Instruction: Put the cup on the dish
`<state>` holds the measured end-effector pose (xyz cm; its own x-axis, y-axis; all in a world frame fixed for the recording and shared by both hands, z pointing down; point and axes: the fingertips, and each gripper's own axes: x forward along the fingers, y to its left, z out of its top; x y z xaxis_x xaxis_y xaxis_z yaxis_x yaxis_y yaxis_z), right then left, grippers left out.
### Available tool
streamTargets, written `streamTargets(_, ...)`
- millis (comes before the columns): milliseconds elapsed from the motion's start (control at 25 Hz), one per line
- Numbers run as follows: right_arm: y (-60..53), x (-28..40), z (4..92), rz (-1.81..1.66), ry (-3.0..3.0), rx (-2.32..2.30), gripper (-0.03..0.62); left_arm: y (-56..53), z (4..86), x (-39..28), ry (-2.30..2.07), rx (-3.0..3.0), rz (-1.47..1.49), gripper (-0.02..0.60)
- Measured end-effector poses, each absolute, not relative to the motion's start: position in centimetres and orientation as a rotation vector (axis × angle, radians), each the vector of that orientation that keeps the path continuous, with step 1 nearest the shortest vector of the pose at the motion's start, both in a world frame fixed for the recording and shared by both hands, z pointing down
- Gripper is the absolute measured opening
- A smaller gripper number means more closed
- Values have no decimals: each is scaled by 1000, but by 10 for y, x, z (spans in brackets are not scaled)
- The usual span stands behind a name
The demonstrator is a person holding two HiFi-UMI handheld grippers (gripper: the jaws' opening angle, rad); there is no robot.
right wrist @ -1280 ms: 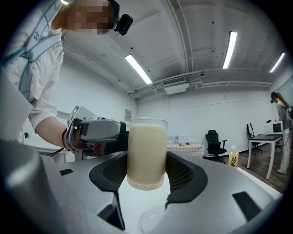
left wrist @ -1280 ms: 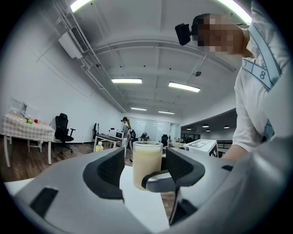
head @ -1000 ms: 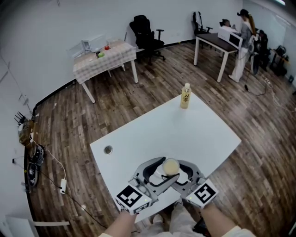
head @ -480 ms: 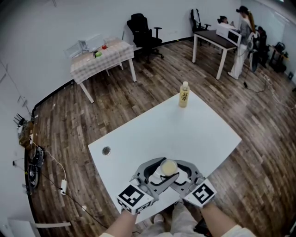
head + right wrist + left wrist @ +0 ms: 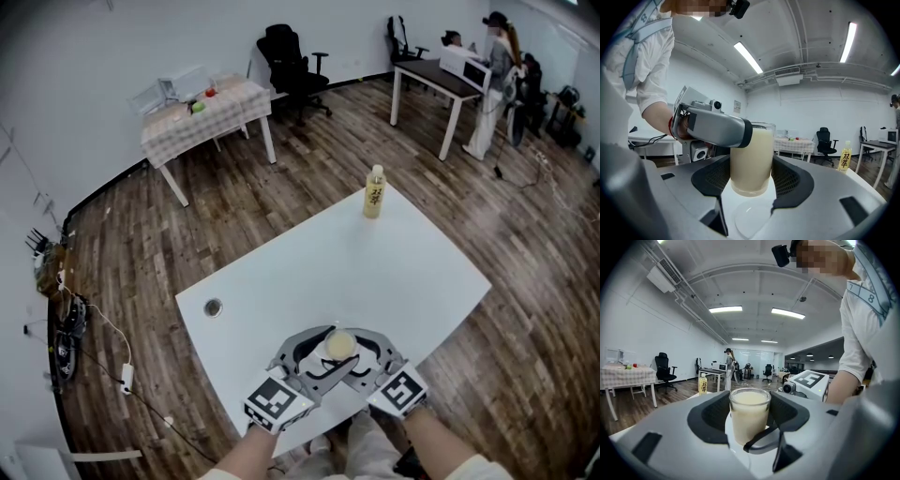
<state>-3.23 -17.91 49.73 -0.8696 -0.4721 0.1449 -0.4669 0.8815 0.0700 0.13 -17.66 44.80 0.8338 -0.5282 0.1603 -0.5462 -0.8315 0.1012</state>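
Note:
A clear glass cup (image 5: 339, 345) full of pale milky liquid stands upright near the white table's front edge. It appears to rest on a small white dish (image 5: 323, 361). My left gripper (image 5: 328, 356) comes in from the lower left and my right gripper (image 5: 352, 356) from the lower right. Their curved jaws ring the cup and dish, and the inner fingers cross on my side of the cup. In the left gripper view the cup (image 5: 749, 416) stands centred between wide pads. In the right gripper view the cup (image 5: 752, 164) stands just beyond the dish (image 5: 752, 218). Both grippers are open.
A yellow-labelled bottle (image 5: 373, 190) stands at the table's far corner. A round cable hole (image 5: 213, 307) is at the table's left. Wooden floor surrounds the white table (image 5: 394, 272). A checked table, an office chair and a desk with people stand far behind.
Both grippers and the cup between them sit slightly closer to the table's front edge, and the ring of jaws looks a little tighter. The bottle has not moved.

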Motion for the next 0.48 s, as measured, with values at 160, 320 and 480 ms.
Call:
streamTargets(160,-183,-31,515,-48,-2848,703,264,-181,463,1,-835,2888,183,265)
streamTargets(320,-182,-24,529,-32,-2815,672,264,-186,475,2,-849,2887,159,265)
streamTargets(480,-180,-3,553,31,-2769,699,264,-193,493,1,-858,2874,150,265)
